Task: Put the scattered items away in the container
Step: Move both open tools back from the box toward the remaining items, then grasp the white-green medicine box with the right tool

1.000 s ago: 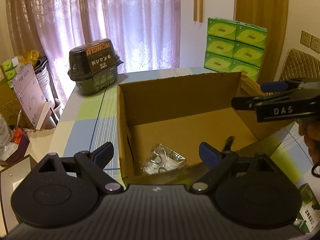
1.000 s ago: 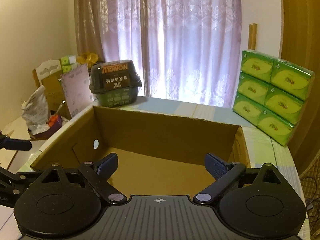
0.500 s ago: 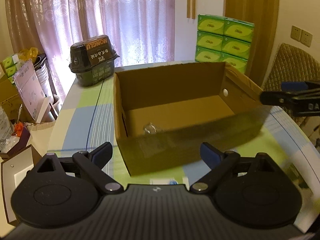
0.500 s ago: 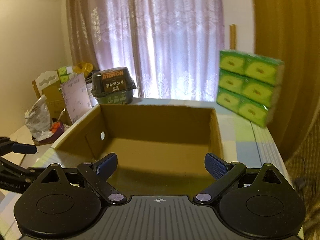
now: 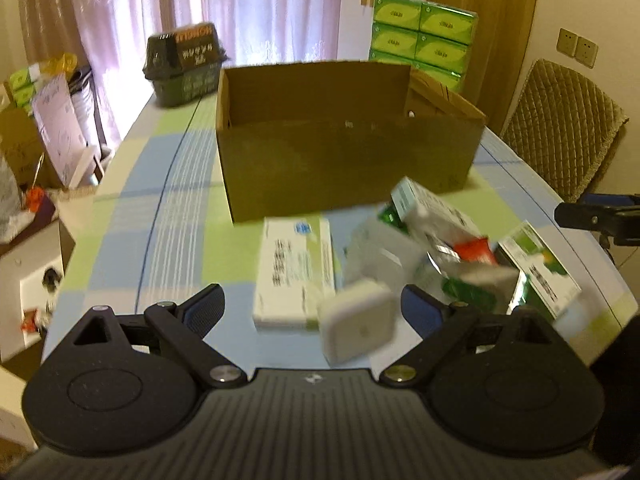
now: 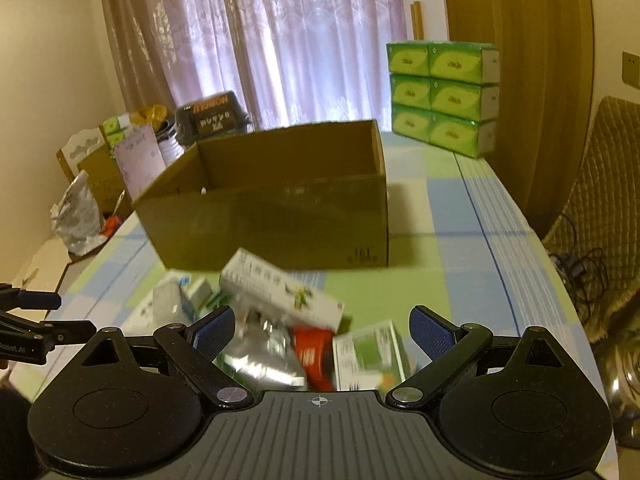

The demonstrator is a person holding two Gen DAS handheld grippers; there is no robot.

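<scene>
- Checked cloth in pale blue, green and white covers the bench [image 5: 168, 184], which runs far toward pink curtains [image 6: 304, 40]; one quilted chair [image 5: 560, 128] stands at its right.
- One open cardboard box [image 5: 344, 168] sits mid-bench, its inside hidden from both views.
- Six green tissue packs [image 6: 440, 96] are stacked at the far right; one dark lidded tub [image 5: 184, 64] at the far left.
- The scattered items lie near, in front of the box: one flat white carton [image 5: 296, 272], one tilted white-green carton [image 6: 280, 288], one green-labelled carton [image 6: 368, 352], one small white square case [image 5: 356, 328], one red packet [image 6: 316, 352], one foil pouch [image 6: 260, 356]. Blur hides the rest.
- The left gripper [image 5: 312, 308] and right gripper [image 6: 320, 326] both hover over the pile, jaws wide apart, holding nothing.
</scene>
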